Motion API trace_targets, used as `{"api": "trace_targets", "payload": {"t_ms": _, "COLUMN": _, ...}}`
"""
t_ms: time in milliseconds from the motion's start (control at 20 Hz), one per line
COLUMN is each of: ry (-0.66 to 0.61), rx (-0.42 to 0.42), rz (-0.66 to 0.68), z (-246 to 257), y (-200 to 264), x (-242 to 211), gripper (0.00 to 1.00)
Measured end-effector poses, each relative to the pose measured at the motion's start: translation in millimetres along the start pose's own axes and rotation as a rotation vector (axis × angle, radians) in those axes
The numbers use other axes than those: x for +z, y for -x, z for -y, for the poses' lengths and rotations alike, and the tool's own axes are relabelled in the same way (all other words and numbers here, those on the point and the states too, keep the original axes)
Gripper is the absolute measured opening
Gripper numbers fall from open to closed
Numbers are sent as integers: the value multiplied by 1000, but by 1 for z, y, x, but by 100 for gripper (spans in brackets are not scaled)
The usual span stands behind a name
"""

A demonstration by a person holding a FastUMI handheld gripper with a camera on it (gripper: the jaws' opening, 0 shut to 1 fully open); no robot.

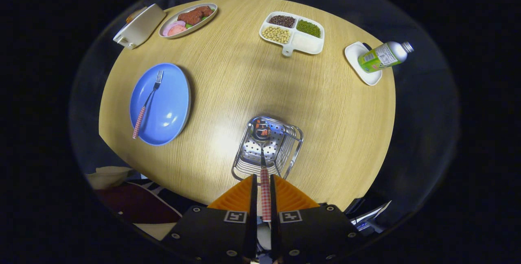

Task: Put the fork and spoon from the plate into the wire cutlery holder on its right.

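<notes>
My gripper (pixel 263 179) is shut on the spoon (pixel 263 162) by its red-checked handle. The spoon points forward and down, and its shiny bowl hangs inside the wire cutlery holder (pixel 293 150), which stands just ahead of my fingers on the wooden table. To the left of the holder lies the blue plate (pixel 169 105). On the plate rests the fork (pixel 146 105), tines away from me, its red-checked handle sticking out over the plate's near rim.
At the table's far side stand a white box (pixel 140 25), an oval dish of food (pixel 189 19) and a divided tray of beans (pixel 293 31). A green bottle (pixel 382 56) lies on a small white dish (pixel 364 68) at the far right.
</notes>
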State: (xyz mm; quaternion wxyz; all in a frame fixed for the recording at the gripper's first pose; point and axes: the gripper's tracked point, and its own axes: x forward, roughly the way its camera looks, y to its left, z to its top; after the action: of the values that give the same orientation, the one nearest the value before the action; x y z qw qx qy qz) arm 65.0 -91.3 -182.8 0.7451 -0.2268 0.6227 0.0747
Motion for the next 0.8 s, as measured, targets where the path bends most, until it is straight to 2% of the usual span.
{"api": "trace_targets", "payload": {"t_ms": 200, "ry": -77, "rx": -36, "rz": 147, "z": 1, "y": 23, "x": 4, "gripper": 50}}
{"api": "trace_targets", "payload": {"t_ms": 250, "ry": -87, "rx": -52, "rz": 195, "z": -1, "y": 31, "x": 7, "gripper": 65}}
{"api": "trace_targets", "payload": {"t_ms": 350, "ry": -115, "rx": -73, "rz": 289, "z": -11, "y": 43, "x": 12, "gripper": 77}}
{"api": "trace_targets", "payload": {"t_ms": 600, "ry": -213, "rx": -163, "rz": 514, "z": -42, "y": 62, "x": 22, "gripper": 93}}
{"api": "trace_targets", "payload": {"t_ms": 650, "ry": -230, "rx": -152, "rz": 537, "z": -57, "y": 61, "x": 22, "gripper": 98}}
{"api": "trace_targets", "payload": {"t_ms": 800, "ry": -285, "rx": -84, "rz": 598, "z": -109, "y": 49, "x": 27, "gripper": 98}}
